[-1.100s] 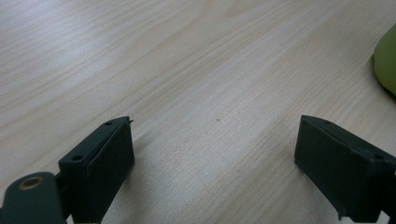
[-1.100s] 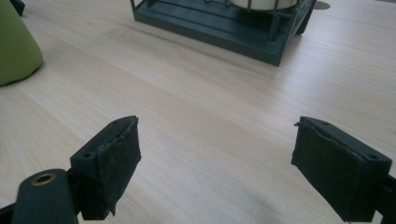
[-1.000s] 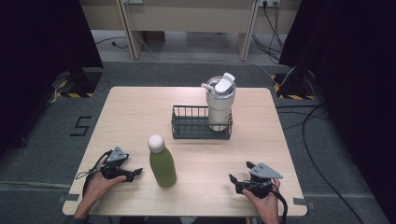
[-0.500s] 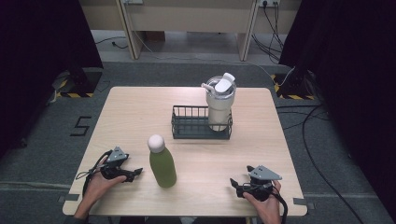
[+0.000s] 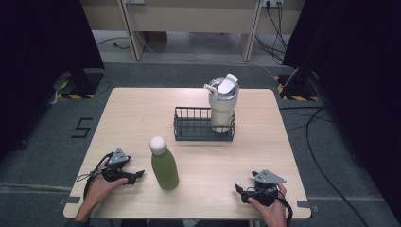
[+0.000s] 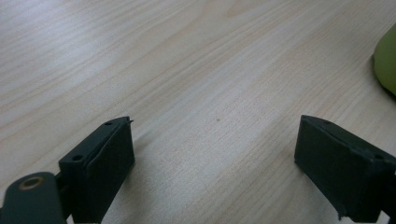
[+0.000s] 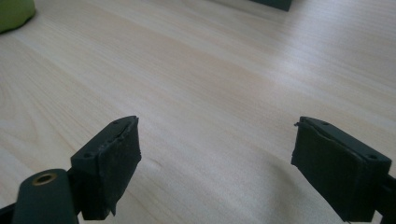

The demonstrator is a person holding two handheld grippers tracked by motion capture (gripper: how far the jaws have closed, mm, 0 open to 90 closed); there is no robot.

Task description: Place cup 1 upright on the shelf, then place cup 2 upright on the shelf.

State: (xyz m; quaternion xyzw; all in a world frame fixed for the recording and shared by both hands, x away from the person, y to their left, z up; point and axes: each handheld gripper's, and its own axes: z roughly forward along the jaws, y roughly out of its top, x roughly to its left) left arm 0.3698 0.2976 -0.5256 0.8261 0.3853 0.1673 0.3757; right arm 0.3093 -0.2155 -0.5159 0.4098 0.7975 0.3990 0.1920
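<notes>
Both claws rest on the surface near the green bottle (image 5: 164,164): left claw (image 5: 135,175) just beside it, right claw (image 5: 240,191) farther off, each spread apart, holding nothing.

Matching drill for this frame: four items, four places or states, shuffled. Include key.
1 green bottle
2 white tumbler
3 black wire basket
4 left hand-held gripper

A stands inside the basket
B held in a hand at the table's near left, jaws apart
C upright on bare wood, white cap
D mid-table, holding the tumbler

Pairs: 1-C, 2-A, 3-D, 4-B
</notes>
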